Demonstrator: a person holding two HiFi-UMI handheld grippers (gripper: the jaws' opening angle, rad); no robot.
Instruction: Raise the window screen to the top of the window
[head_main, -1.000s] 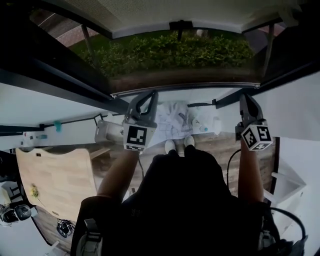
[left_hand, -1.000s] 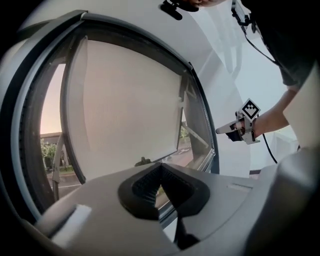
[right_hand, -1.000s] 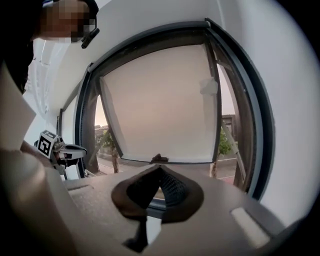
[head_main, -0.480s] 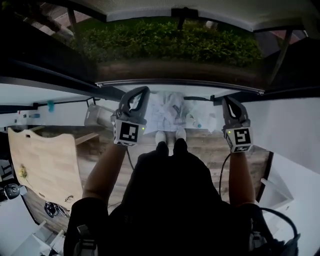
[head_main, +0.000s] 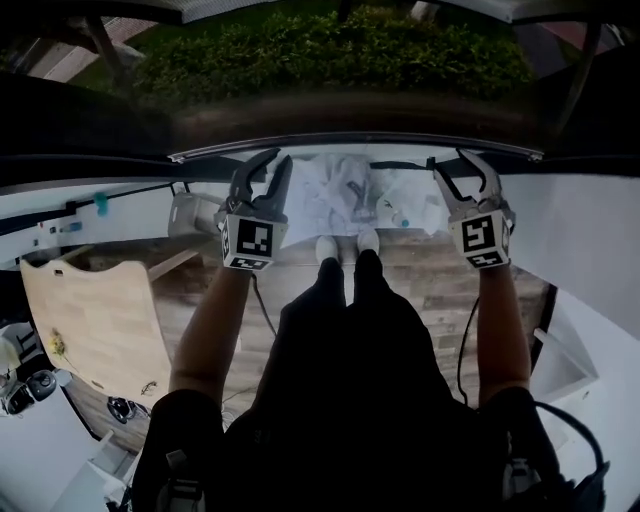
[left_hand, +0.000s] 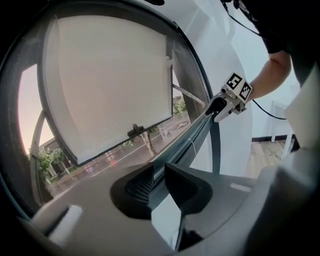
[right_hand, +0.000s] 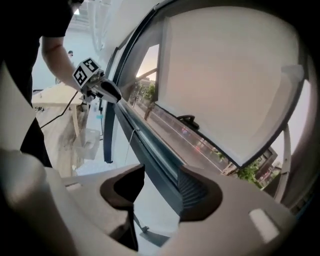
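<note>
The left gripper (head_main: 277, 160) and right gripper (head_main: 457, 164) are loose, their jaws just opening; the dark window rail (left_hand: 192, 140) runs between each pair, not squeezed; the window screen (left_hand: 105, 75) hangs above the rail, upper left in the left gripper view.

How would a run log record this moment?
left tool: just opened, rail between; right tool: just opened, rail between; screen: bottom edge above rail

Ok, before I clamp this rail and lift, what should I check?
1. Left gripper astride the dark rail: ok, jaws just opened.
2. Right gripper astride it: ok, jaws just opened wider.
3. Grip on the rail: not ok, both open.
4. Screen at the top: not ok, lower edge partway down.
5. Its handle unobstructed: ok.
6. Rail linked to the screen: cannot tell.
</note>
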